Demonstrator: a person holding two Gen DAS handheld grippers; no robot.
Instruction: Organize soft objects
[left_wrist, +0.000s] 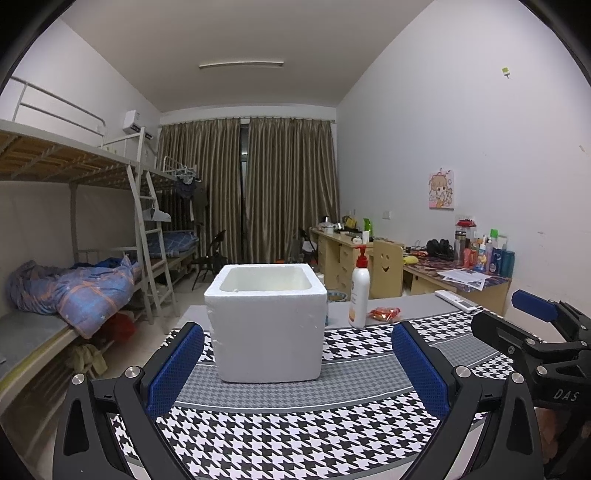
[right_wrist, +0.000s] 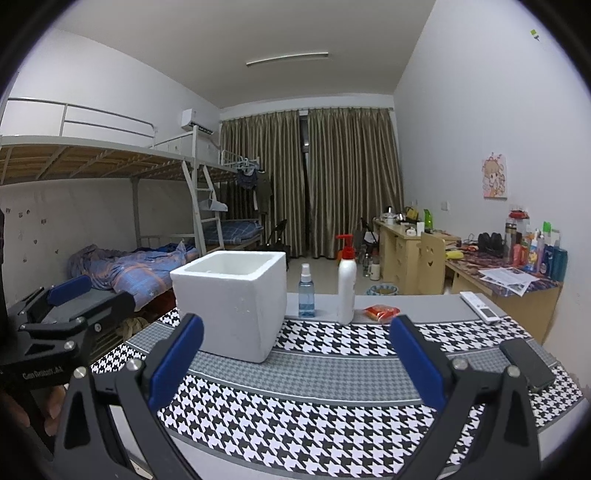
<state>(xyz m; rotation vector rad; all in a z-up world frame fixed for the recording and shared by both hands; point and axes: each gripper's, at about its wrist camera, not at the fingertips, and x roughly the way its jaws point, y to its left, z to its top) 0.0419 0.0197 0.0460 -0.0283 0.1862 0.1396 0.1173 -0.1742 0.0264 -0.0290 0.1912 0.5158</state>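
We hold the left tool (left_wrist: 297, 363) and the right tool (right_wrist: 295, 360) low and level over the near edge of the table (right_wrist: 332, 428), both released and holding nothing. The foam box (left_wrist: 266, 328) stands just ahead of the left one; it is light, so we judge a careless push could slide or tip it. Behind it the spray bottle (right_wrist: 306, 295) and lotion bottle (right_wrist: 346, 291) stand upright and could fall when we reach for the soft orange packet (right_wrist: 382, 311) beside them.

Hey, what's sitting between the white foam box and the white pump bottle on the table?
A small blue spray bottle stands between the foam box and pump bottle, apart from both; only the right wrist view shows it.
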